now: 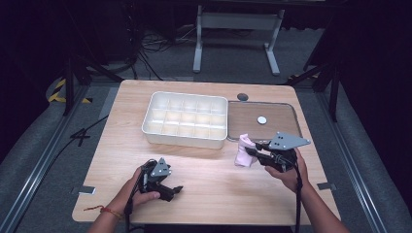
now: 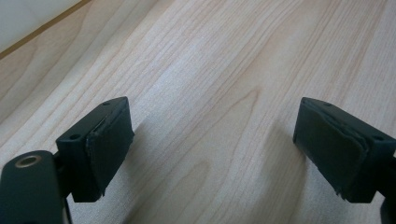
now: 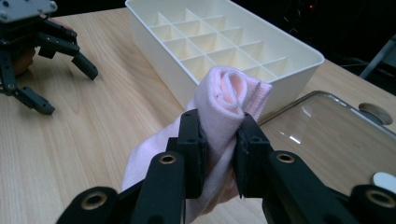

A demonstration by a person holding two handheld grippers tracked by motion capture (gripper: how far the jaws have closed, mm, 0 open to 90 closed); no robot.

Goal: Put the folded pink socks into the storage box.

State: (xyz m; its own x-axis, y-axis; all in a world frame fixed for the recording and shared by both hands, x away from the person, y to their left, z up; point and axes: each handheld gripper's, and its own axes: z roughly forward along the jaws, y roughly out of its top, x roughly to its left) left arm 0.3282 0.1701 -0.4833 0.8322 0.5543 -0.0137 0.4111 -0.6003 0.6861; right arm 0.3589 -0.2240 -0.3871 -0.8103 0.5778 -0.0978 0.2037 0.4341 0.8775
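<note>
**Right tongs hold a rolled pink cloth beside the white box**

The right tongs (image 1: 253,153) are closed tightly on a rolled pink cloth (image 1: 243,150); in the right gripper view the two black jaws press the cloth (image 3: 224,107) from both sides, and the rolled end stands up above the jaws while the loose part hangs down below them; the cloth is on the right part of the tabletop (image 1: 204,170), just near of the right near corner of the white divided box (image 1: 186,119), and I cannot tell if its lower end touches the wood. The box is open and has many small square compartments; it stands in the middle of the far half of the tabletop. Just to the right of the box lies a clear flat lid (image 1: 265,121) with a small white round piece on it; its near edge is close to the cloth.

The left tongs (image 1: 172,189) are at the near left part of the tabletop, well apart from the cloth and from the box; in the left gripper view the jaws stand wide open with bare wood (image 2: 210,93) between them, and they hold nothing; the person's left hand (image 1: 136,191) grips them low over the tabletop.
</note>
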